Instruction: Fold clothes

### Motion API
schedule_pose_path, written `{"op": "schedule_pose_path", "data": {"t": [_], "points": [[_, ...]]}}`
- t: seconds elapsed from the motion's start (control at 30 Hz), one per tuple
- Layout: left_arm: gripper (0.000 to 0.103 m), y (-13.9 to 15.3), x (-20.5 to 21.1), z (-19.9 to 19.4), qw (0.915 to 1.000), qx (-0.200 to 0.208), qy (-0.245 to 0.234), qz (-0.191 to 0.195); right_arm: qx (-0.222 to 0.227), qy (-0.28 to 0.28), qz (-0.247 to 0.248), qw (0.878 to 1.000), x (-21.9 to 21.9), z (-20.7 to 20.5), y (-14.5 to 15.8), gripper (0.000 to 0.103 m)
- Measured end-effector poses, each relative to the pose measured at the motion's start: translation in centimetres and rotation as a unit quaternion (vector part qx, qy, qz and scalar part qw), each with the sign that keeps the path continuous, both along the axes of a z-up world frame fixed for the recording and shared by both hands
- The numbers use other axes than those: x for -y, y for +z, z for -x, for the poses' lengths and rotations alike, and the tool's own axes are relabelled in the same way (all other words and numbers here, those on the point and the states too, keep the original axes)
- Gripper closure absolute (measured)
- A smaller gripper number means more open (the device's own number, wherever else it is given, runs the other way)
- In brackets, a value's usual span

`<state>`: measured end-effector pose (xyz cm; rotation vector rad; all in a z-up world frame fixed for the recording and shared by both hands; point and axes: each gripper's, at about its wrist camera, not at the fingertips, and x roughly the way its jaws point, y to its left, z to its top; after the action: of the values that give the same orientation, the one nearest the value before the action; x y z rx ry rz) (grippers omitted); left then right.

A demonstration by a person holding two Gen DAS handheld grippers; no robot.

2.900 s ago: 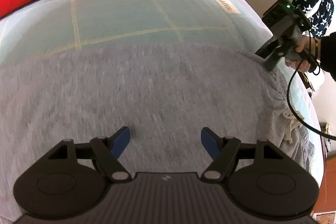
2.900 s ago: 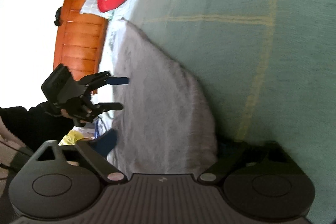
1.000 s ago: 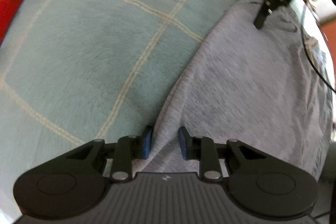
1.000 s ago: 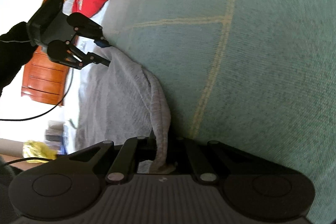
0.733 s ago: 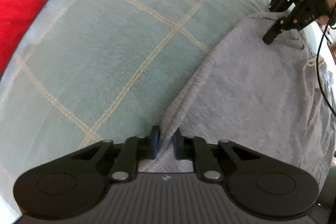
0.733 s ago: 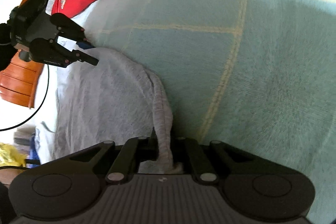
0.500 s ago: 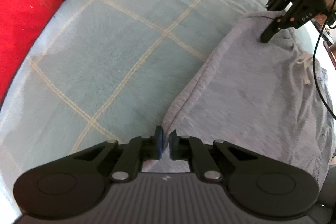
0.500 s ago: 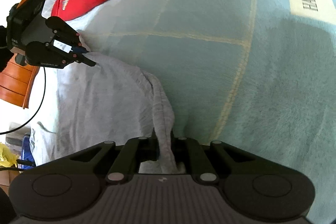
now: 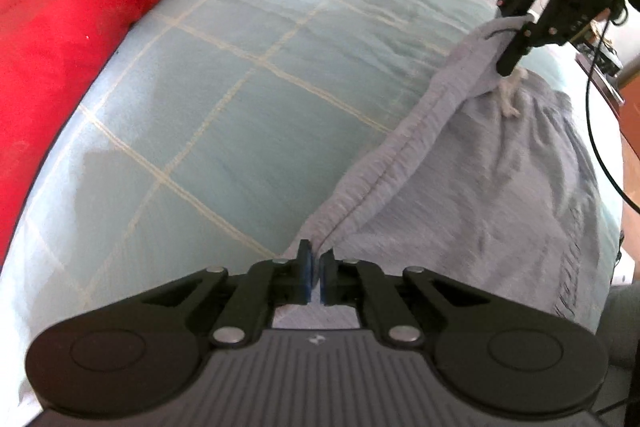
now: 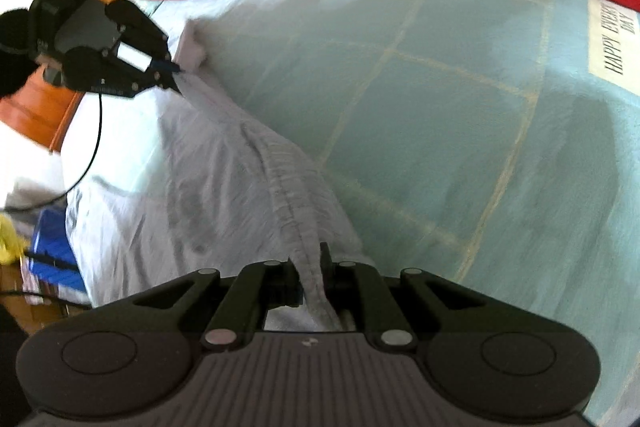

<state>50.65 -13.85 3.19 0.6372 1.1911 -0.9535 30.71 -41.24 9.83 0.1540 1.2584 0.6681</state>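
Both tools have closed on the soft grey knit garment with the white drawstring (image 9: 500, 187), where about three seconds back the left hand-held gripper (image 9: 314, 277) hovered wide open over the flat cloth. Its blue-padded jaws are now pinched shut on the seamed edge right at its own tips. The right hand-held gripper (image 10: 310, 277) is likewise clamped on the same gathered edge, which runs away from its tips toward the other tool.

Within the last second that edge has risen off the pale green checked blanket with yellow lines (image 9: 224, 99) covering the bed. It now stretches as a raised ridge between the two grips, and the white drawstring (image 9: 508, 95) dangles just below the right tool. The rest of the garment lies on the blanket to the right of the left tool, while the long red cushion (image 9: 68, 11) sits far ahead and left.

With two points of one edge held and lifted, the edge looks ready to be carried across the garment's body to make a fold.
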Motion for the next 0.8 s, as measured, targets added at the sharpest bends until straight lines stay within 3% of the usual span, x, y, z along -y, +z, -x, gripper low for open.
{"op": "schedule_pose_path", "data": {"t": [0.23,0.4,0.53,0.8], "points": [[0.103,2.5,-0.3,6.6,0.9990,0.007,-0.044,0.003,0.005,0.047,0.033,0.998,-2.3,4.5,1.3,0.096],[0.103,2.4,0.2,11.4,0.9947,-0.025,-0.100,-0.012,0.014,0.101,0.075,0.992,-3.8,8.5,1.7,0.096],[0.103,1.3,0.9,15.6,0.9846,-0.057,-0.161,-0.036,0.035,0.160,0.118,0.980,-5.1,11.6,1.6,0.095],[0.103,0.6,2.9,21.4,0.9611,-0.091,-0.259,-0.030,0.075,0.261,0.199,0.942,-6.7,16.9,0.9,0.095]]}}
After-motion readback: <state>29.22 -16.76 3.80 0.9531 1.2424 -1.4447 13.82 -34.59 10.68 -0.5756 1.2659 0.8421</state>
